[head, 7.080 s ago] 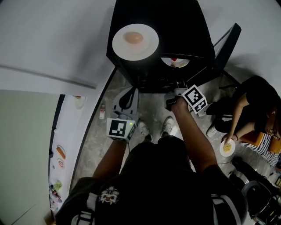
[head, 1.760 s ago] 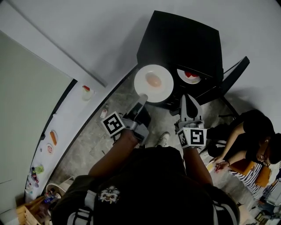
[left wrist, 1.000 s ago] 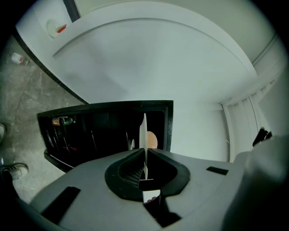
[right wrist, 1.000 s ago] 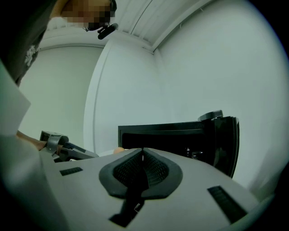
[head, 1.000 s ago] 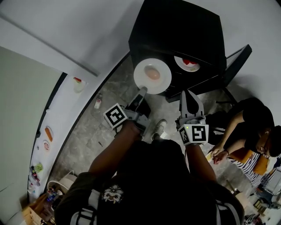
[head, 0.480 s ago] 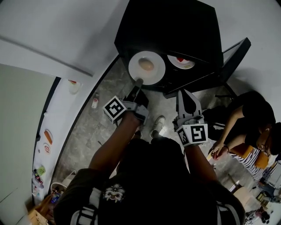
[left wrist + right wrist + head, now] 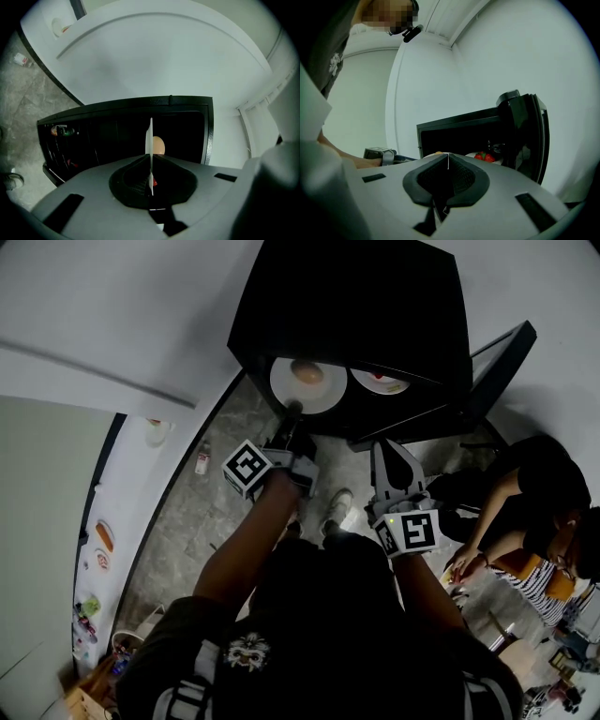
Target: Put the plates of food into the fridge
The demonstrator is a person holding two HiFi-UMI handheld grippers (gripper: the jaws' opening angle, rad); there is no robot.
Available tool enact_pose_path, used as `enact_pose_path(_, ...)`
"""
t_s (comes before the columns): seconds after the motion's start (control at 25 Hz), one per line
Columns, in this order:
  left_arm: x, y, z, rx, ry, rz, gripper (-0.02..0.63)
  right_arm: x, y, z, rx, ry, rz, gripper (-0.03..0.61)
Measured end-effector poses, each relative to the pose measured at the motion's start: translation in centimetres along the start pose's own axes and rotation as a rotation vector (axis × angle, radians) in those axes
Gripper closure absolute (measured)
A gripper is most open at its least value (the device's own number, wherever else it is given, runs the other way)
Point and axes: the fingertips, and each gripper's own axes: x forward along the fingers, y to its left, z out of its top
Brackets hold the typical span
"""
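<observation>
**Head view.** The fridge (image 7: 375,306) stands open, with its door (image 7: 497,357) swung out to its right. One plate with red food (image 7: 380,382) already lies inside, on the right of the compartment. This step is judged complete.

The second plate (image 7: 319,401) carries a round, pale orange item (image 7: 306,371). It sits at the front left of the fridge opening, partly under the top edge. The left gripper (image 7: 294,412) holds this plate by its near rim. The right gripper (image 7: 386,448) hangs in front of the fridge, below the opening, apart from both plates.

Placement of the second plate is judged to be in progress. Setting it down and releasing it remain. Small food items show on a white surface (image 7: 131,484) well left of the fridge. Whether they belong to the task cannot be determined.

**Left gripper view.** The left gripper (image 7: 151,161) has its fingers pinching the rim of the second plate (image 7: 151,136). The plate appears edge-on as a thin white line in front of the dark fridge (image 7: 117,131) interior. The round, pale orange item (image 7: 159,144) rises from one face of it.

**Right gripper view.** The right gripper (image 7: 448,164) has its fingers pressed together with nothing between them. Beyond them, the plate with red food (image 7: 485,157) rests inside the fridge (image 7: 459,133), beside the door (image 7: 532,136).
</observation>
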Motion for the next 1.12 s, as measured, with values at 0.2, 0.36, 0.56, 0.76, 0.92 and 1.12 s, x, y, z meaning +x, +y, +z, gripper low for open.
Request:
enact_pose_path(0.2, 1.7, 0.5, 0.9, 0.018, -0.016, 0.009, 0.580, 0.8, -0.7, -0.4, 0.009, 0.005, 0.013, 0.552)
enact_pose_path(0.36, 2.6, 0.5, 1.4, 0.012, -0.027, 0.007, 0.581, 1.5, -1.1, 0.0, -0.004, -0.001, 0.028, 0.552)
enact_pose_path(0.56, 3.8, 0.4, 1.7, 0.004, -0.037, 0.008, 0.581, 2.5, -1.5, 0.5, -0.001, -0.008, 0.043, 0.552)
enact_pose_path(0.76, 4.6, 0.6, 1.7, -0.016, -0.045, 0.004, 0.581, 3.1, -1.5, 0.2, 0.006, -0.001, 0.060, 0.552)
enact_pose_path(0.92, 5.1, 0.8, 1.9, -0.016, -0.053, 0.000, 0.581, 3.9, -1.4, 0.0, 0.011, 0.005, 0.068, 0.552)
enact_pose_path(1.12, 5.2, 0.2, 2.0, 0.008, -0.067, -0.007, 0.580, 4.4, -1.4, 0.3, 0.013, 0.002, 0.065, 0.552)
